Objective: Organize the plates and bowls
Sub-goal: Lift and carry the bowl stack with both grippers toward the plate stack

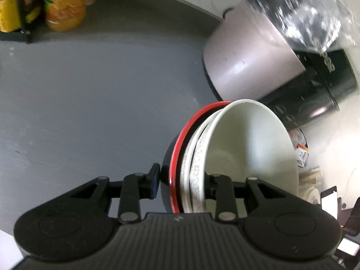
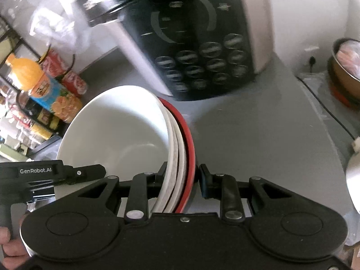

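Note:
Several nested bowls form one stack held between both grippers over the grey counter [image 1: 90, 90]. A plain white bowl [image 1: 247, 135] lies innermost, a speckled white bowl [image 1: 198, 164] sits under it, and a black bowl with a red rim [image 1: 180, 148] is outermost. My left gripper [image 1: 182, 180] is shut on one side of the stack's rims. In the right wrist view the white bowl [image 2: 117, 126] and red rim [image 2: 190, 144] run between the fingers of my right gripper [image 2: 182, 176], shut on the opposite side. The left gripper's body [image 2: 67, 173] shows there too.
A pale pot [image 1: 252, 54] under a clear plastic bag [image 1: 303, 11] stands beside a black-panelled appliance [image 2: 198, 51]. An orange juice bottle [image 2: 51, 90], red cans [image 2: 74, 83] and a snack rack [image 1: 22, 22] line the back. A metal bowl of food [image 2: 346, 67] sits far right.

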`<state>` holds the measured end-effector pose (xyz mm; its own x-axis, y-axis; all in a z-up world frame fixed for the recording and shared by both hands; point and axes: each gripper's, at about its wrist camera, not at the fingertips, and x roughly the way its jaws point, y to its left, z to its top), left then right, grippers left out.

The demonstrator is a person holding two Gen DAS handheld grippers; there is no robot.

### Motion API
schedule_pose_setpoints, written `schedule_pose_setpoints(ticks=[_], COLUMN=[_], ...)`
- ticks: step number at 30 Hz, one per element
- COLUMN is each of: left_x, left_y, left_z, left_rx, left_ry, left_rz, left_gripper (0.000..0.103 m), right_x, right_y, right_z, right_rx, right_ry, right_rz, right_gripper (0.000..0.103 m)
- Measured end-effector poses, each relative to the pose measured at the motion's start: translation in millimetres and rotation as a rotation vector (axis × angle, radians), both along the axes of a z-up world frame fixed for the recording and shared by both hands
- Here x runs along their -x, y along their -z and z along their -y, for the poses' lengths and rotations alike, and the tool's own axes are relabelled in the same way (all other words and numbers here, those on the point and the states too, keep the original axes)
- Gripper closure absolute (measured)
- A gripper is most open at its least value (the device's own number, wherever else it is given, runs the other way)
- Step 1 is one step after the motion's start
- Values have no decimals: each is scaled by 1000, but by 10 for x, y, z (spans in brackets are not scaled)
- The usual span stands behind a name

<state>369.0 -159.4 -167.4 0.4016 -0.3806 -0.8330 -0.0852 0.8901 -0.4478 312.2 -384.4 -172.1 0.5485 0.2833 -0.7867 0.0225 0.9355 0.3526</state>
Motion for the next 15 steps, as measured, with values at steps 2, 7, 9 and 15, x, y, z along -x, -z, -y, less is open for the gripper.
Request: schedule_pose_setpoints(ticks=[2, 7, 9, 15], left_x=[10, 50, 74, 154], left_y=[-15, -28, -64, -133], left_z=[-104, -315, -444, -762], left_rx=[-10, -7, -9, -17], left_ry=[-12, -46, -59, -89], left_rz=[-2, -1, 9, 31], left_gripper=[72, 72, 72, 72], right_x=[-24, -93, -104, -123], right_y=[-35, -105, -133, -209], right_z=[-96, -373, -486, -815], right_rx=[-1, -6, -9, -12], right_ry=[-14, -47, -62, -108], right_rz=[10, 28, 35, 55], right_gripper=[77, 77, 76, 76])
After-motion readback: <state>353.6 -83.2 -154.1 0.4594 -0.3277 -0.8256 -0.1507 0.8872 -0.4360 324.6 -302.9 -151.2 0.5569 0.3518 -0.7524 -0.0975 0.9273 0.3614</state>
